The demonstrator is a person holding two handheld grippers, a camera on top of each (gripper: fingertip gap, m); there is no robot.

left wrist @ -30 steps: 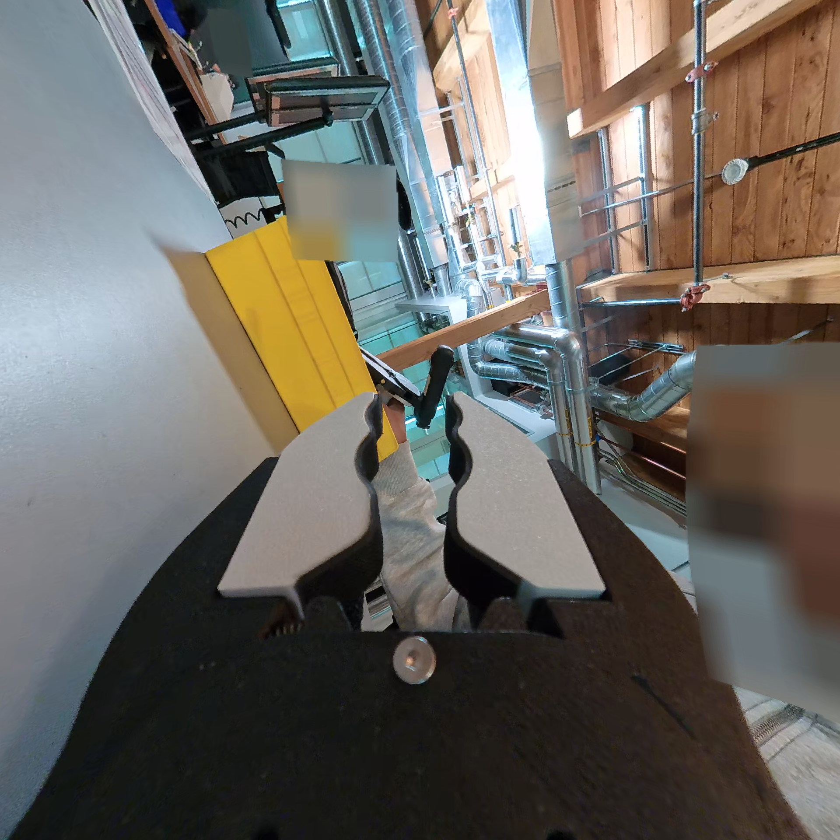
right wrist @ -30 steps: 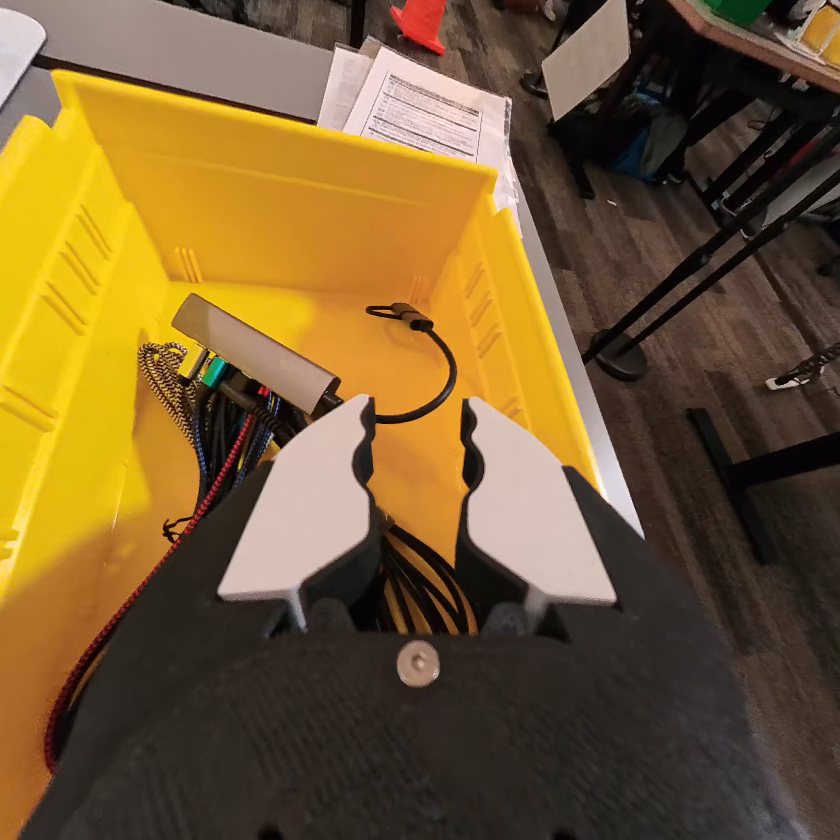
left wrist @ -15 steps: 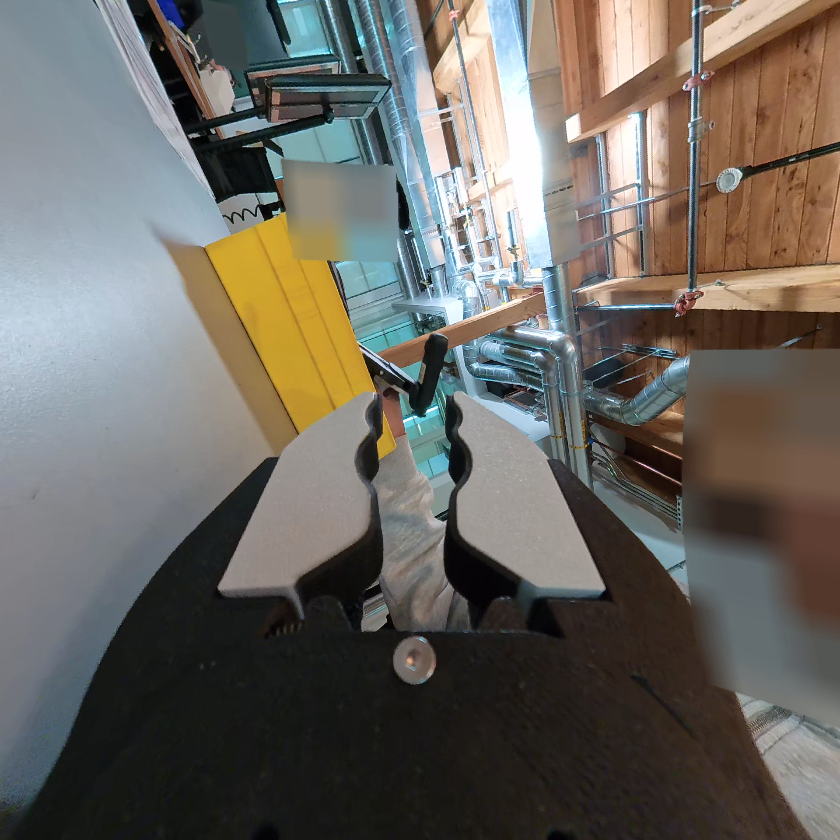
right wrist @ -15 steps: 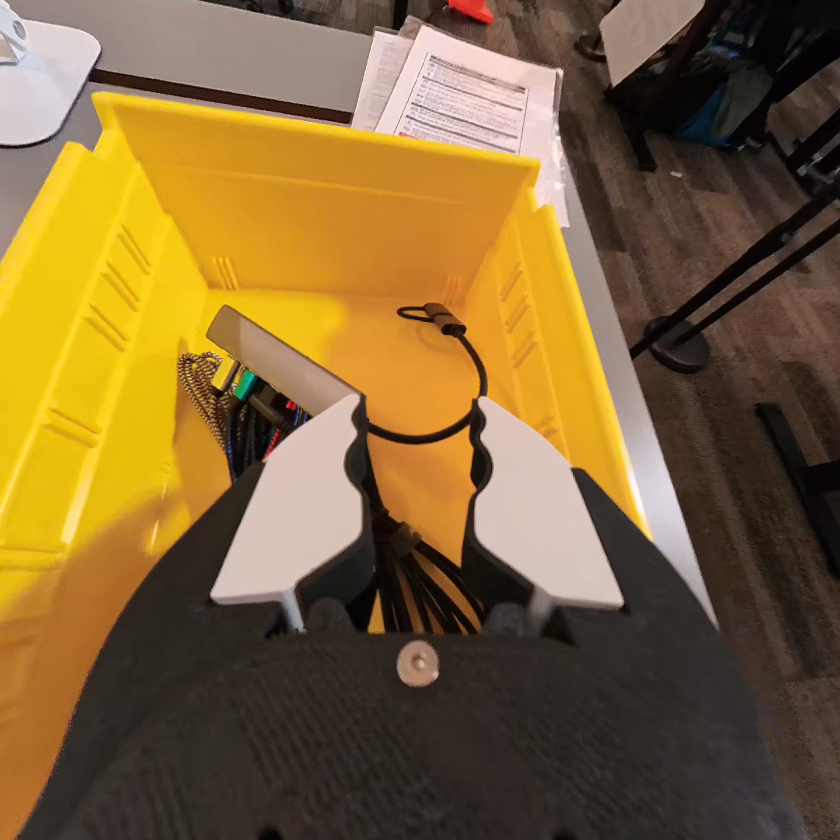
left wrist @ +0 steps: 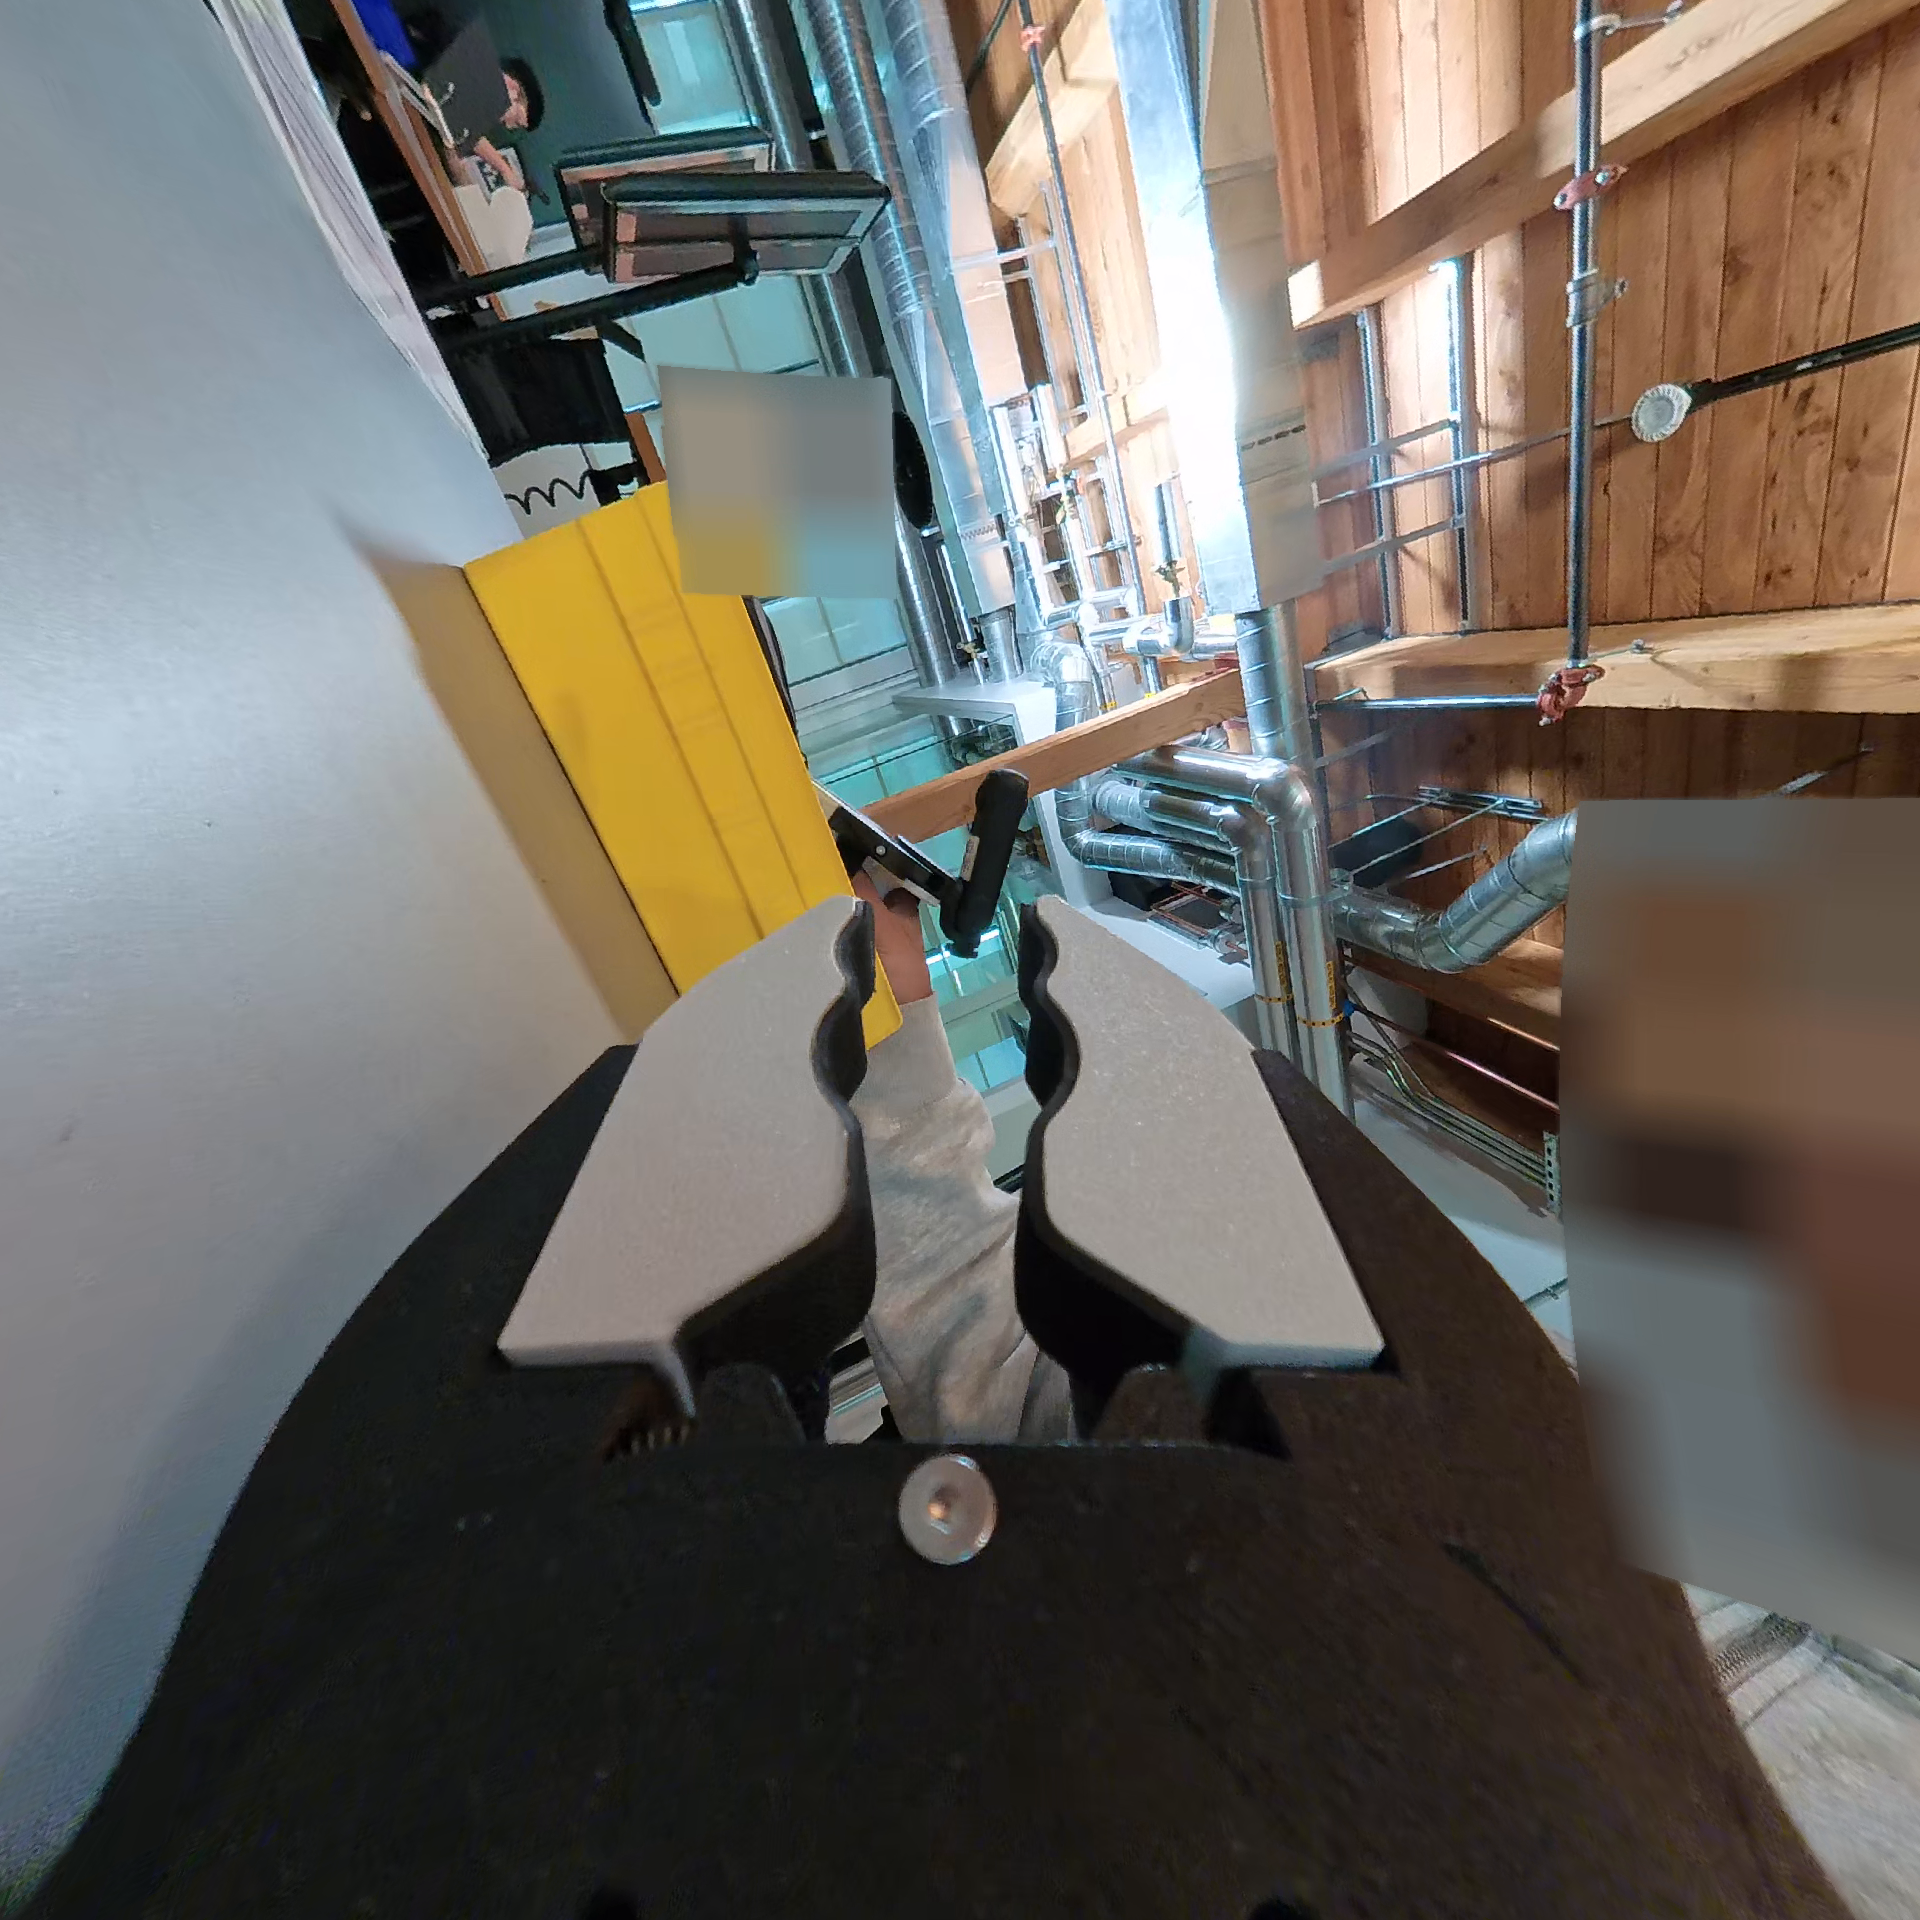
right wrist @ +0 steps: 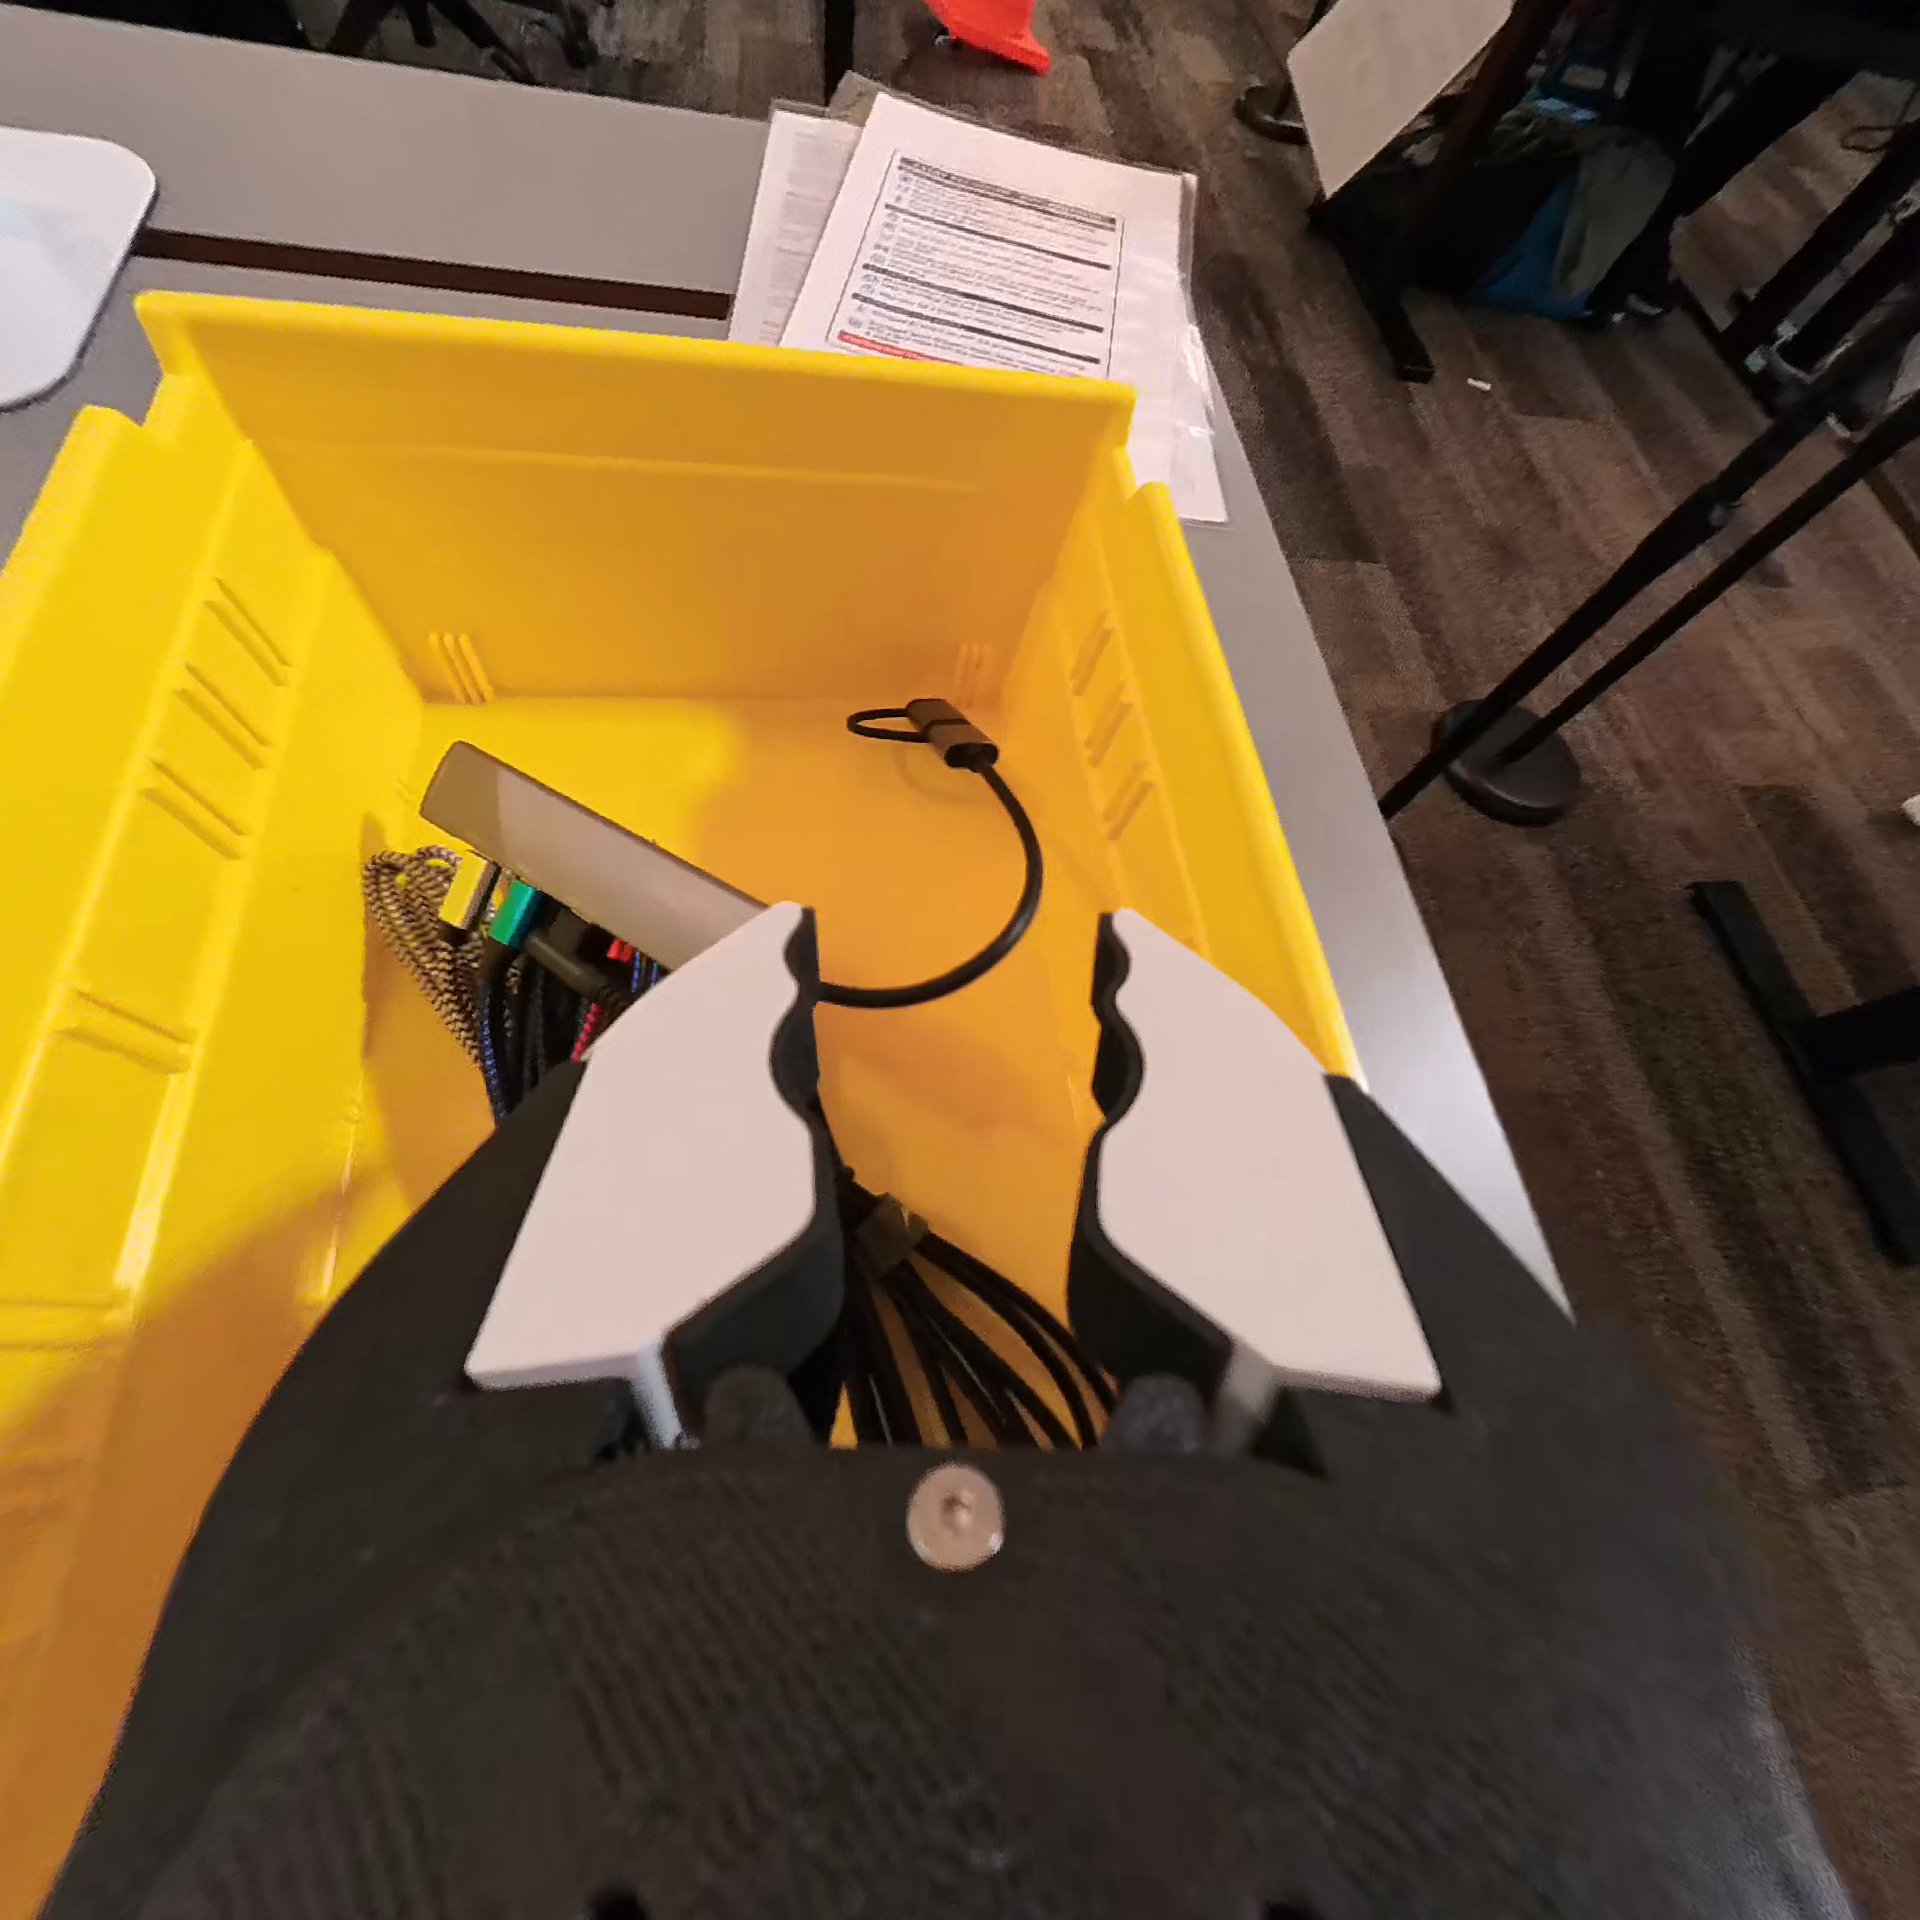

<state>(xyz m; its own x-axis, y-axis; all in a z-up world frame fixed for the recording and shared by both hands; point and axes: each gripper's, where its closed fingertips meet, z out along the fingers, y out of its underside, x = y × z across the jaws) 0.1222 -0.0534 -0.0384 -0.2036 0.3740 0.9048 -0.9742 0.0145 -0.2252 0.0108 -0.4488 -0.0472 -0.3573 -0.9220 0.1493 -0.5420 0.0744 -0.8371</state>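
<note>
My right gripper (right wrist: 956,925) is open and empty, held over the inside of a yellow plastic bin (right wrist: 665,540). In the bin lie a grey hub (right wrist: 592,852) with several coloured plugs, a short black cable (right wrist: 1023,873) ending in a small adapter, braided cables (right wrist: 436,935) and a bundle of black cables (right wrist: 966,1340) right under the jaws. My left gripper (left wrist: 948,920) is open and empty, rolled on its side beside the grey table (left wrist: 208,831). It looks at the bin's outer wall (left wrist: 665,748). The other gripper's black handle (left wrist: 987,862) and a grey sleeve (left wrist: 935,1164) show between its fingers.
Printed sheets in a clear sleeve (right wrist: 987,260) lie behind the bin near the table's right edge. A white rounded object (right wrist: 52,260) sits at the far left. On the floor to the right are a black stand base (right wrist: 1517,769) and an orange cone (right wrist: 987,31). Across from one pair of fingers to the other is roughly 40 cm. The grey hub (right wrist: 592,852) is closer to my right gripper, around 6 cm from its tips; the left tips are 35 cm off.
My right gripper has opened wider and shifted over the bin, so more of the back wall and the papers shows. The left gripper has hardly moved.
</note>
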